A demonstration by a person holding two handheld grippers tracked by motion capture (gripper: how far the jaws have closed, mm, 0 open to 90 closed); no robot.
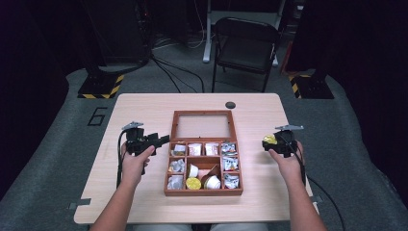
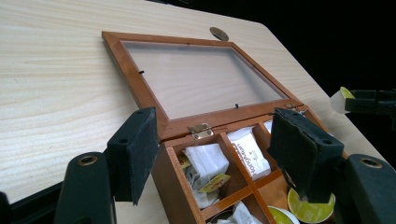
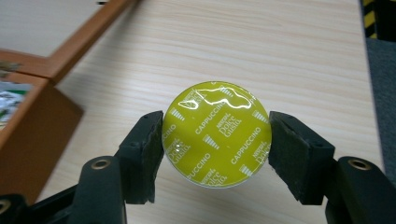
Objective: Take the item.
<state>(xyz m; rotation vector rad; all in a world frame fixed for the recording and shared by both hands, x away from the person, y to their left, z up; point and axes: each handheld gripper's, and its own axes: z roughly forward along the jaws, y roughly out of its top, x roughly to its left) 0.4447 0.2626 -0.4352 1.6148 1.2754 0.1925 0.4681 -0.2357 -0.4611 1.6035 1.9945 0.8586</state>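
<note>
Jaws of the right gripper point(image 3: 215, 135) pinch a yellow-lidded cappuccino capsule point(image 3: 216, 134) by its rim, hovering over bare desk point(image 3: 280, 51) just right of the wooden compartment box point(image 1: 203, 166). Left gripper point(image 2: 212, 149) sits part open with nothing in it, straddling the box's back corner by the hinge point(image 2: 201, 131), glass lid point(image 2: 196, 77) lying flat behind.

Both forearms reach in from the near edge of the table point(image 1: 144, 103), one on each side. The left hand point(image 1: 134, 163) holds the left gripper point(image 1: 161, 140) level, pointing toward the table's middle, its jaws parted with nothing pressed between the pads, as far as the view tells. The right hand point(image 1: 287, 161) holds the right gripper point(image 3: 216, 135) near the table's right edge, jaws clamped on a yellow capsule point(image 3: 216, 134).
</note>
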